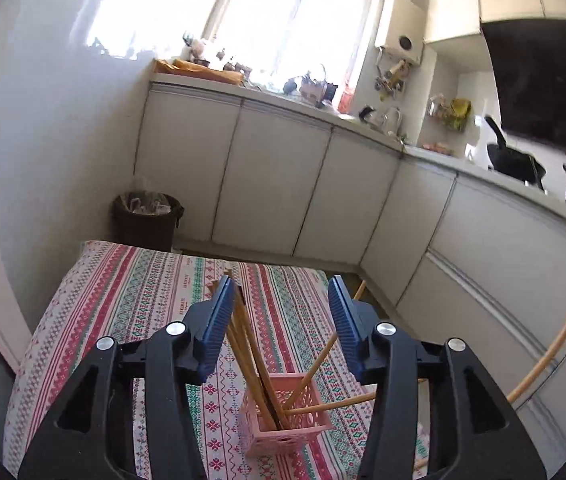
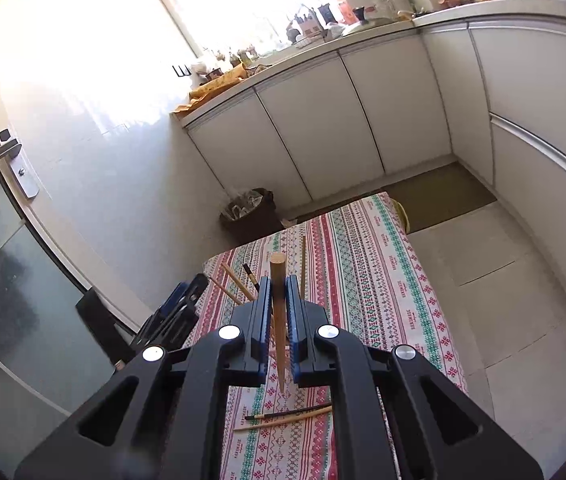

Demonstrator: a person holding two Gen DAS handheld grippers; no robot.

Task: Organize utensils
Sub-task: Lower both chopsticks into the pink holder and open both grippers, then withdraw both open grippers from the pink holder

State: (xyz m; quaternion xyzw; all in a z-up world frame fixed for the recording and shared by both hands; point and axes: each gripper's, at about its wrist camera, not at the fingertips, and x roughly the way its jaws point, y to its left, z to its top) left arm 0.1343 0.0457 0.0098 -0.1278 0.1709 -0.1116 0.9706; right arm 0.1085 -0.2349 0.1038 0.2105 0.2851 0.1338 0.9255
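A pink lattice holder stands on the striped tablecloth and holds several wooden chopsticks that lean outward. My left gripper is open above the holder, its left pad close to the upright chopsticks. My right gripper is shut on a wooden chopstick, held upright above the cloth. Two chopsticks lie loose on the cloth below it. The left gripper and the chopstick tops show in the right wrist view.
White kitchen cabinets with a cluttered counter run behind the table. A dark bin stands by the wall at the table's far corner. A curved wooden chair back is to the right. A glass door is at the left.
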